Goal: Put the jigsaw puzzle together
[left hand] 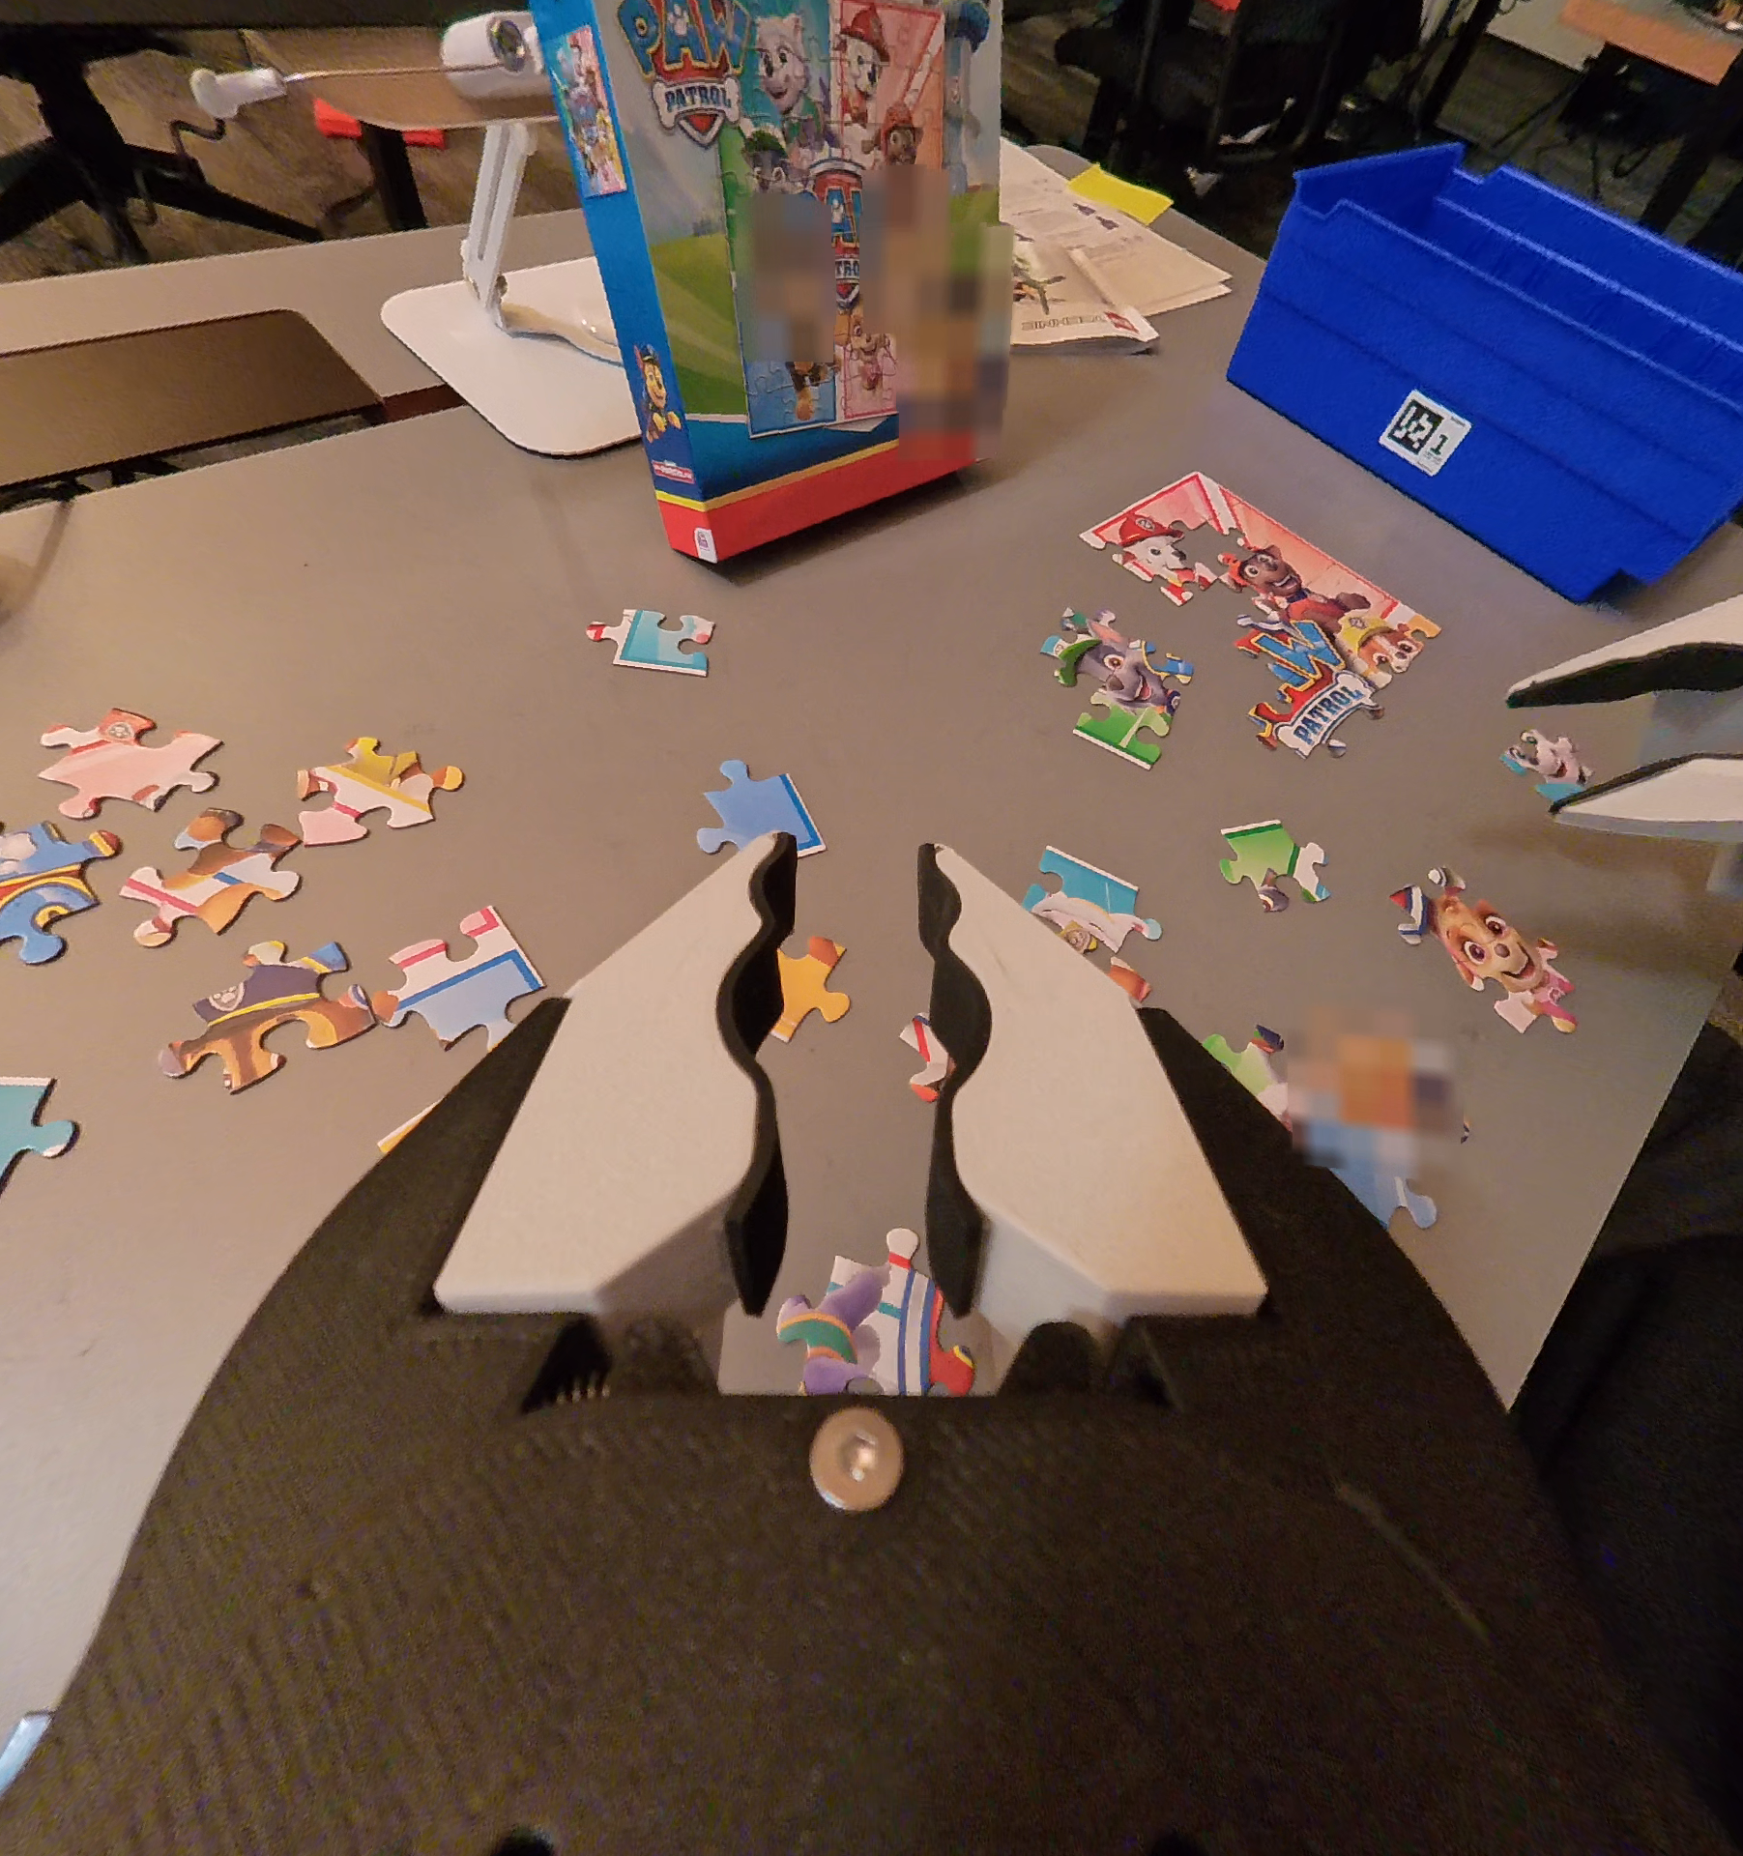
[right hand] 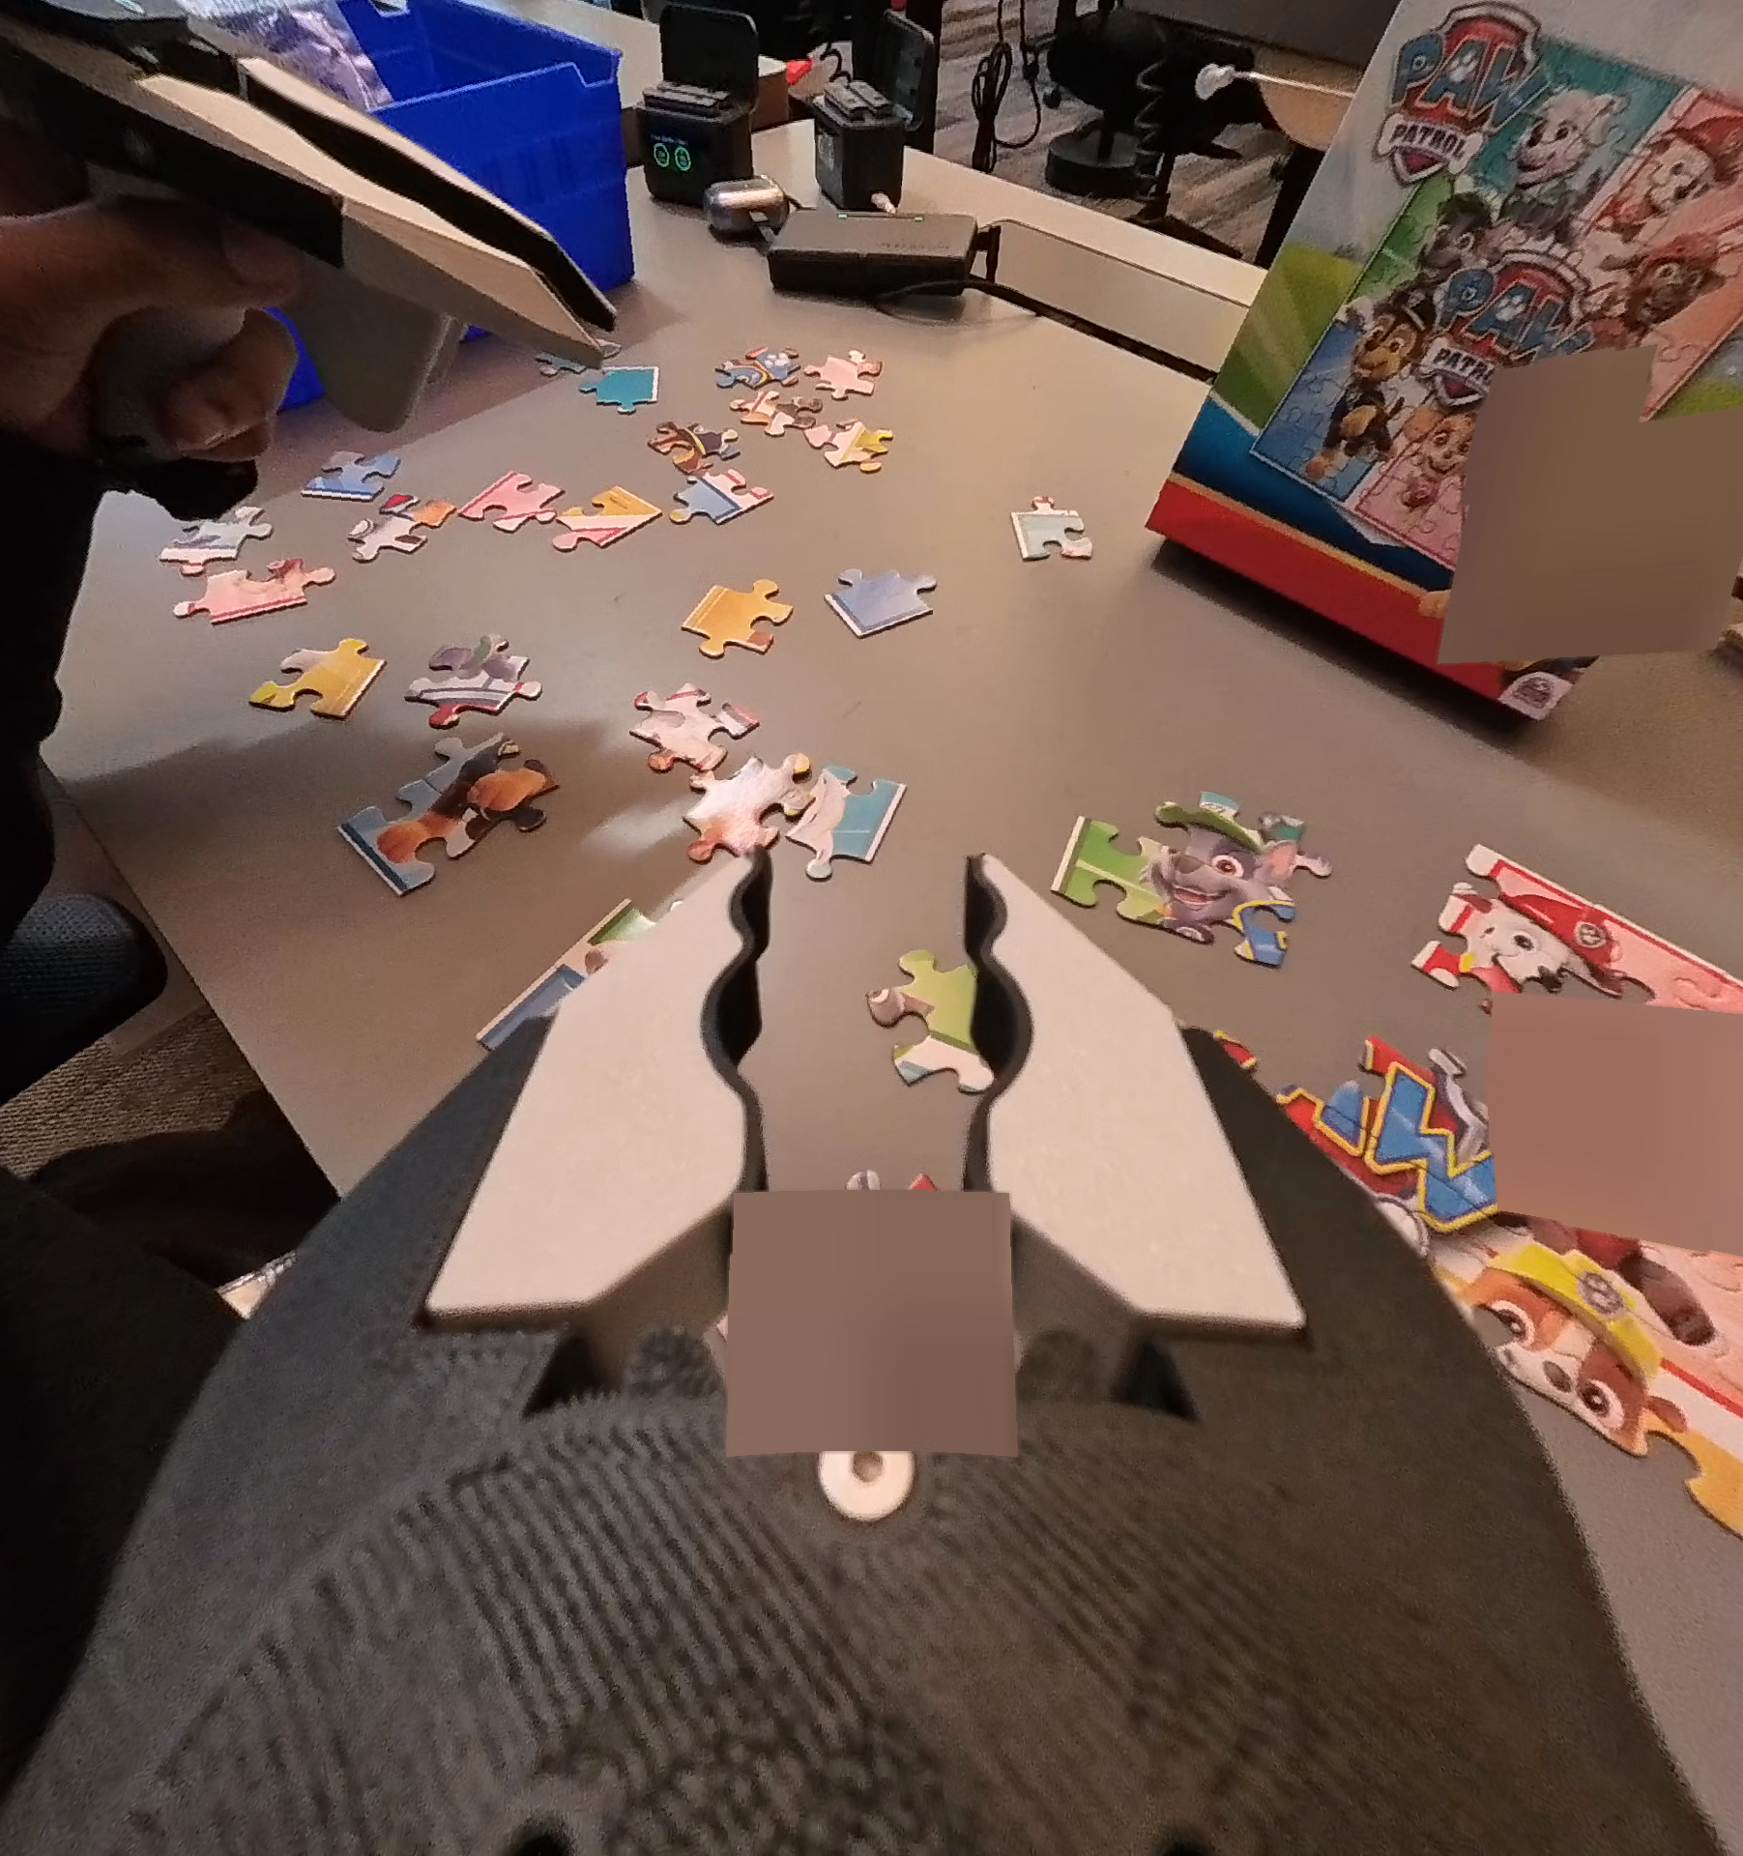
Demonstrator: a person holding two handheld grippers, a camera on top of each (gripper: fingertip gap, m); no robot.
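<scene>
My left gripper (left hand: 857, 852) is open and empty above the grey table (left hand: 445, 562). A blue puzzle piece (left hand: 759, 808) lies just past its left fingertip and an orange piece (left hand: 813, 986) lies under its gap. My right gripper (right hand: 867, 867) is open and empty above the table. A green puzzle piece (right hand: 932, 1014) lies under its right finger. A partly assembled puzzle (right hand: 1600, 1306) lies to its right and also shows in the left wrist view (left hand: 1289, 603). The left gripper (right hand: 505, 271), held by a hand, shows at the upper left of the right wrist view.
Loose puzzle pieces (left hand: 194, 874) are scattered over the table. An upright puzzle box (left hand: 797, 301) stands at the back, with a blue bin (left hand: 1530, 331), papers (left hand: 1098, 251) and a white stand (left hand: 505, 352). Black chargers (right hand: 847, 201) sit at the far edge. The gap from one gripper's tips to the other's is roughly 20 cm. My left tips are about 20 cm from the green puzzle piece (right hand: 932, 1014), my right tips only 10 cm.
</scene>
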